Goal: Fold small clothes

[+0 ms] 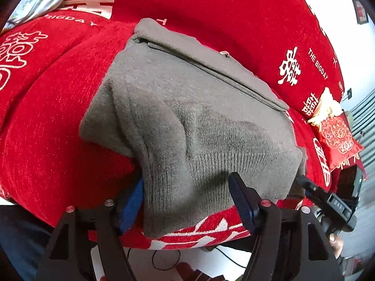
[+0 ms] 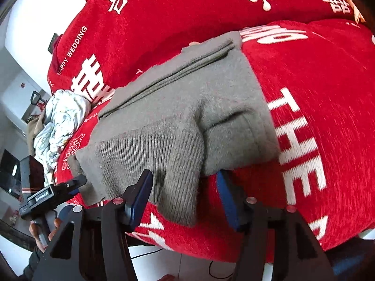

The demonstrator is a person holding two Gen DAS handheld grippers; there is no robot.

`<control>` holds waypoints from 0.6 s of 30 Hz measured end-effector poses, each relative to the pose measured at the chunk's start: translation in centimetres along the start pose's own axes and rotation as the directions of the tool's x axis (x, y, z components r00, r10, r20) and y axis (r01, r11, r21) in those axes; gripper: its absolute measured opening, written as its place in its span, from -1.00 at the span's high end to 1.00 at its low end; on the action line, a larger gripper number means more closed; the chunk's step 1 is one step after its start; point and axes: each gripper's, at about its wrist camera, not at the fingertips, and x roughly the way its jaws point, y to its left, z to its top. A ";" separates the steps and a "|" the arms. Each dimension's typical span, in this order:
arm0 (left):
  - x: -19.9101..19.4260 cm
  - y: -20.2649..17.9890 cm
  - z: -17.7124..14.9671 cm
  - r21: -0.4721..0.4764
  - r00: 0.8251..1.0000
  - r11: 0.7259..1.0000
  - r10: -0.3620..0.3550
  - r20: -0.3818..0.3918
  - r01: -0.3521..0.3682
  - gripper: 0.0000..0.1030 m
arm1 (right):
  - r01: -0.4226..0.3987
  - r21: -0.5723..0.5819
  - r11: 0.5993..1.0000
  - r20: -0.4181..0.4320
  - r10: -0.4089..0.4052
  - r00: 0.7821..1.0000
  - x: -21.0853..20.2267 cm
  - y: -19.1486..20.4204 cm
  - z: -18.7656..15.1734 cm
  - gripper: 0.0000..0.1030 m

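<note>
A grey knitted garment (image 1: 187, 117) lies folded on a red bedspread (image 1: 46, 140) with white lettering; it also shows in the right wrist view (image 2: 187, 117). My left gripper (image 1: 187, 194) is open, its blue-padded fingers (image 1: 241, 201) standing either side of the garment's near ribbed hem. My right gripper (image 2: 185, 192) is open too, its fingers (image 2: 138, 199) straddling the hem's other near corner. Each gripper shows in the other's view: the right one (image 1: 328, 199) at the garment's right corner, the left one (image 2: 54, 194) at its left corner.
A pale floral cloth (image 2: 61, 121) lies bunched at the bed's left side. A red and gold cushion (image 1: 335, 135) sits at the right. The bed's near edge runs just under the grippers, with white floor and a black cable (image 1: 164, 257) below.
</note>
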 end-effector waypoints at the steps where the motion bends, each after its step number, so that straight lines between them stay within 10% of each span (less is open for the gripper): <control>1: -0.1 0.0 -0.1 -0.003 1.000 1.000 -0.012 -0.003 0.012 -0.37 | 0.000 -0.001 1.000 0.000 0.000 1.000 0.1 0.0 0.2 -0.18; 11: -0.4 1.9 -0.9 -0.147 0.989 0.978 -0.147 0.025 0.149 -0.35 | -0.062 0.028 0.998 -0.026 0.063 0.998 -0.3 -0.5 0.8 -0.18; 14: 0.1 1.9 -0.9 -0.152 0.982 0.971 -0.187 0.013 0.186 0.38 | -0.068 0.025 0.997 -0.040 0.069 0.997 0.1 -0.4 0.7 -0.16; 18: 0.7 1.9 -1.3 -0.147 0.984 0.973 -0.179 0.007 0.178 0.40 | -0.057 -0.004 0.998 -0.054 0.056 0.997 0.4 0.1 0.8 0.17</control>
